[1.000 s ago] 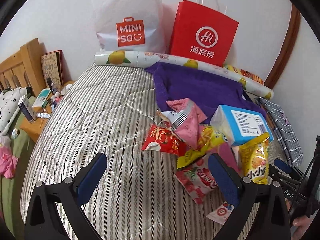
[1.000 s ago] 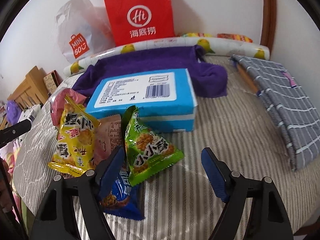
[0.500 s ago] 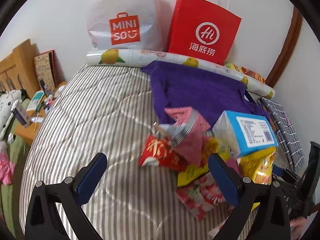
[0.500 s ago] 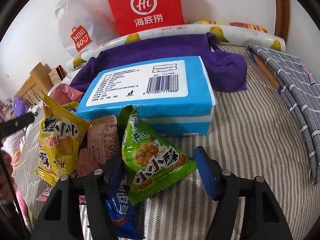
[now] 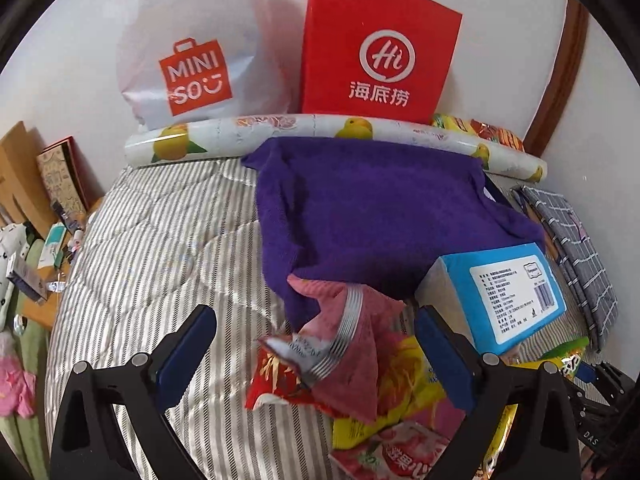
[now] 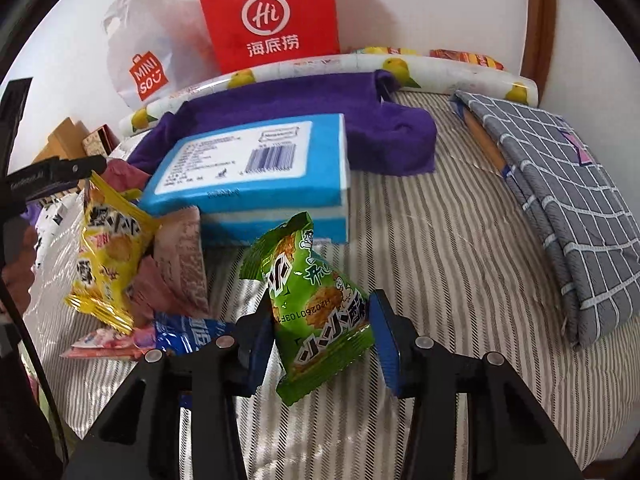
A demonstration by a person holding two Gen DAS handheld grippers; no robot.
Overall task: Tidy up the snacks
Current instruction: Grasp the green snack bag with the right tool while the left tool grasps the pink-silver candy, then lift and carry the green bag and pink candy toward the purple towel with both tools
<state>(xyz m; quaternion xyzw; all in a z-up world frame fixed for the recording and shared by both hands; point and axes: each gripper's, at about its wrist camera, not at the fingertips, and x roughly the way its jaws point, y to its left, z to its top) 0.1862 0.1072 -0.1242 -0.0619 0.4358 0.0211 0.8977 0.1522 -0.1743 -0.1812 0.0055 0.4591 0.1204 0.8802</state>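
Observation:
A green snack packet (image 6: 320, 304) stands tilted upright between the blue pads of my right gripper (image 6: 321, 320), whose jaws are closing and press on both its sides. Behind it lies a blue tissue box (image 6: 256, 168); to its left are a yellow packet (image 6: 108, 248) and a dark blue packet (image 6: 188, 332). My left gripper (image 5: 314, 320) hovers wide over the snack heap, its jaws closing slightly without touching anything. A pink packet (image 5: 352, 340) and a red packet (image 5: 272, 380) lie between its fingers on the striped bed (image 5: 160, 260).
A purple towel (image 5: 380, 208) is spread behind the heap. Against the wall stand a red paper bag (image 5: 376, 48), a white Miniso bag (image 5: 196, 60) and a lemon-print roll (image 5: 280, 128). A folded grey checked cloth (image 6: 560, 184) lies at the right; a cluttered bedside table (image 5: 40, 248) at the left.
My right gripper's jaws have narrowed onto the green packet, which now stands more upright. My left gripper has moved over the heap, so the pink and red packets lie between its fingers.

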